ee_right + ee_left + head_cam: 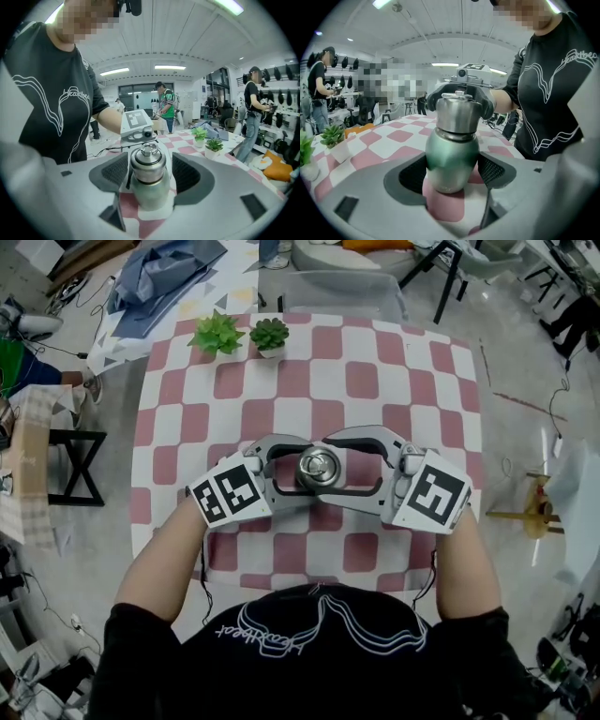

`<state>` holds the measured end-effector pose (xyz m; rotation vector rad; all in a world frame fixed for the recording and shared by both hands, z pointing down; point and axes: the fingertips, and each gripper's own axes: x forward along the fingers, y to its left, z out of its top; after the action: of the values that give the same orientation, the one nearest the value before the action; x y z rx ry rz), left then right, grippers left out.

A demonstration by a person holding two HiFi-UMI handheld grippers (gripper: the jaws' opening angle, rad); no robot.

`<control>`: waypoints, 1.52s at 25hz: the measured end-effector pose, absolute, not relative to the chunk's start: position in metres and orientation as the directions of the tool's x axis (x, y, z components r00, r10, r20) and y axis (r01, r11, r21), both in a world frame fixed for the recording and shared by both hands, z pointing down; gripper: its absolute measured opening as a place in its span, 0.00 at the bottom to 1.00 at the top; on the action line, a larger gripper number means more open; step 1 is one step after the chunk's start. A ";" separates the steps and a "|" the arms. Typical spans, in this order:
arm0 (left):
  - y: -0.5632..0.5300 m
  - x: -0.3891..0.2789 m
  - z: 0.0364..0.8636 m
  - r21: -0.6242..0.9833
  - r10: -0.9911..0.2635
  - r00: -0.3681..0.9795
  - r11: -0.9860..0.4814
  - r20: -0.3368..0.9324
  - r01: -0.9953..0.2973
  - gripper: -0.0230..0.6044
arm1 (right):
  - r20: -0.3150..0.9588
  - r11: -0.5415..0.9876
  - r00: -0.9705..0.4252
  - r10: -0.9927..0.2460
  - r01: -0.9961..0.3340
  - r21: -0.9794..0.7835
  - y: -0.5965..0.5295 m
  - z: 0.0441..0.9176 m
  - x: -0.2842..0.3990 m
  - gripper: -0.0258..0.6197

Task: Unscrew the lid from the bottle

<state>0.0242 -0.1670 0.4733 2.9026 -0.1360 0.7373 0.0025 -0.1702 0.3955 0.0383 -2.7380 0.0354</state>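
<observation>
The bottle is smooth satin-green metal under a bare steel lid. The left tongs and right tongs are matt grey plastic with dark textured pads.

We see a table in pink-and-white checks; a leafy potted plant and a darker succulent stand side by side near its far edge; beyond lies crumpled blue cloth.

Left gripper tight (right gripper wide)
</observation>
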 end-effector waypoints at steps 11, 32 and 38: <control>-0.165 0.025 0.476 0.120 -0.337 0.814 -0.891 0.473 -0.439 0.59 | 0.296 0.924 -0.894 -0.337 -0.374 -0.077 -0.163 0.390 0.011 0.52; -0.161 0.026 0.476 0.121 -0.559 0.676 -0.721 0.480 -0.683 0.59 | 0.273 0.840 -0.809 -0.521 -0.543 -0.006 -0.163 0.404 0.008 0.42; -0.162 0.025 0.477 0.117 -0.530 0.703 -0.754 0.475 -0.647 0.59 | 0.283 0.862 -0.829 -0.482 -0.506 -0.016 -0.163 0.405 0.007 0.42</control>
<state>0.0254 -0.1622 0.4770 2.6380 -0.9320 0.6105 0.0069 -0.1632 0.4052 0.7491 -2.7662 0.1304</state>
